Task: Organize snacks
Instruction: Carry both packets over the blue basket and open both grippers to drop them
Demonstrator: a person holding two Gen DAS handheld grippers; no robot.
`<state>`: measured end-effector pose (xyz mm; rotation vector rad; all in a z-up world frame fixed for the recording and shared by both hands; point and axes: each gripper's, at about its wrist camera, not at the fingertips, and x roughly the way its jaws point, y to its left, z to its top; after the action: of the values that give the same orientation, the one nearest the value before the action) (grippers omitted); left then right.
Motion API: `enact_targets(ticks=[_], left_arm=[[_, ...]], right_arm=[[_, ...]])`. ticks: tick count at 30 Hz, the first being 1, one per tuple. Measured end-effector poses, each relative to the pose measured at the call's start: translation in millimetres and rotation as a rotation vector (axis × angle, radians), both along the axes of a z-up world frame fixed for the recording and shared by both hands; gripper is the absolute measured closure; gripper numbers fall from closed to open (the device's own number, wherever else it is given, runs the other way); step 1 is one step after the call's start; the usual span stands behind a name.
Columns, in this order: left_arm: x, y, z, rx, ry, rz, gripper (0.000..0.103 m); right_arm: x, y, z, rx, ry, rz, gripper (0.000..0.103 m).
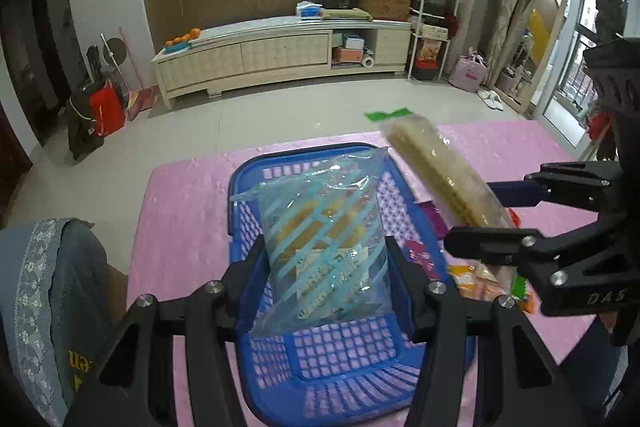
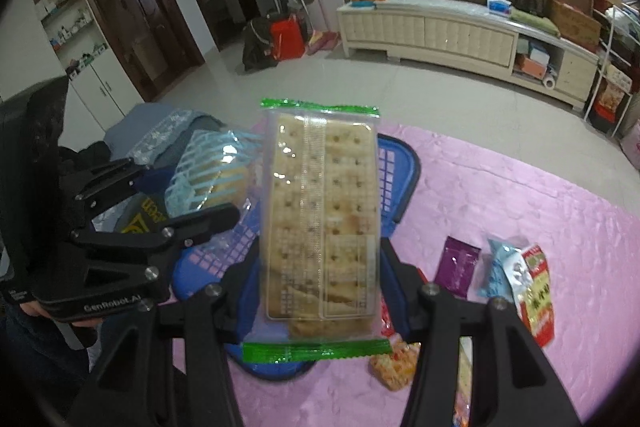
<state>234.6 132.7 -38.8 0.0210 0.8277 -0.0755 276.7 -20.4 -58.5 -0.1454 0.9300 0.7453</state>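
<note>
Both tongs clamped: right tongs (image 2: 320, 291) on cracker pack (image 2: 320, 223), lengthwise forward; left tongs (image 1: 326, 279) on striped bag (image 1: 324, 247)

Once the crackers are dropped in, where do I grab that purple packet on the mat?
The purple packet lies flat on the pink mat, right of the blue basket, apart from the blue-white bag beside it. Come from above and pinch across its short width near one end: a flat pouch offers only thin edges.

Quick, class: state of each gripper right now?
Left gripper: shut on the blue-striped snack bag, over the blue basket.
Right gripper: shut on the cracker pack.
</note>
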Motion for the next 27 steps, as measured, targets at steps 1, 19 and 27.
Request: enact_targets(ticks=[1,19,27], left_arm=[[2,2,-1,-0.002,0.002,-0.005,0.051],[35,9,-28,0.054,0.066,-0.021,0.047],[15,7,-14,0.062,0.049,-0.026,0.023]], right_arm=[[4,5,-3,-0.011,0.003,0.000,0.045],[34,23,-27,-0.072,0.040,-0.031,0.043],[22,4,-15,-0.093,-0.031,-0.068,0.016]])
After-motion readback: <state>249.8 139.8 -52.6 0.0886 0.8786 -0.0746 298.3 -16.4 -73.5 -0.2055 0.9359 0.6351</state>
